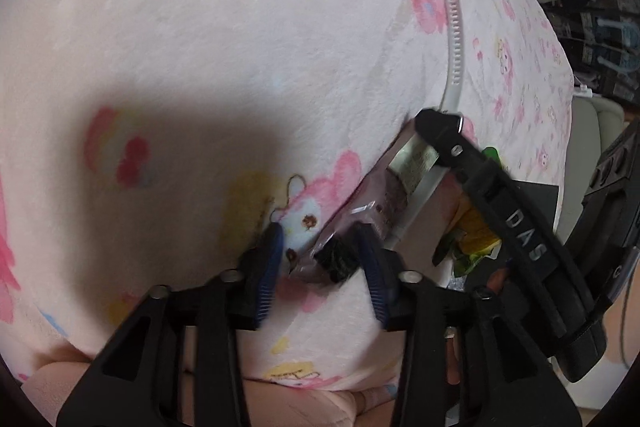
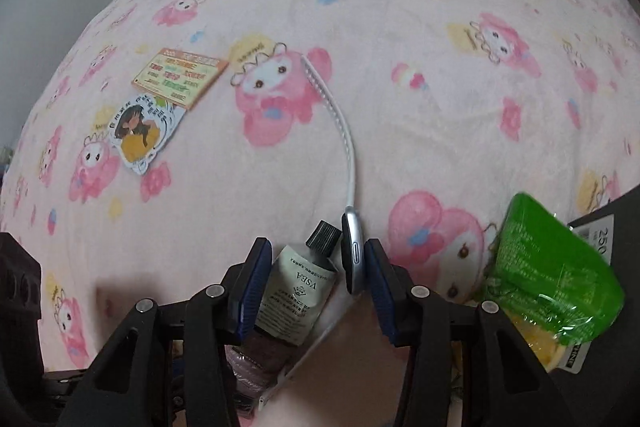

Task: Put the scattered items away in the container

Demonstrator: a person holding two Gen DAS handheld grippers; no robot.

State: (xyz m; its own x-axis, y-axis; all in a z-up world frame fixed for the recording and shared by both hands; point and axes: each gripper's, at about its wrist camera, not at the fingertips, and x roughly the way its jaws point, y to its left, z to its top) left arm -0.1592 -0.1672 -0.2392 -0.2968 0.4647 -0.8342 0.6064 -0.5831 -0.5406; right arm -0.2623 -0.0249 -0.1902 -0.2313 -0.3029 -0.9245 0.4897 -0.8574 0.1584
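My left gripper (image 1: pixel 322 269) is open around the dark end of a clear-wrapped brown packet (image 1: pixel 376 199). The packet touches the right pad, and blanket shows at the left pad. It slants up to a pale container with a white rim (image 1: pixel 416 205). My right gripper (image 2: pixel 316 279) is open above that rim (image 2: pixel 320 337). A grey VSBA tube (image 2: pixel 296 295) with a black cap lies between its fingers. A silver watch body (image 2: pixel 354 251) rests against the right pad, and its white strap (image 2: pixel 344 131) curves away over the blanket. In the left wrist view the right gripper (image 1: pixel 438 125) reaches in from the right, its jaws hidden.
A pink cartoon-print blanket (image 2: pixel 400 27) covers the bed. An orange card (image 2: pixel 180 77) and a character sticker (image 2: pixel 144 131) lie at the far left. A green and yellow packet (image 2: pixel 556 267) leans on a black box (image 2: pixel 626 223) at the right. Shelves and clutter stand beyond the bed's right edge (image 1: pixel 592 27).
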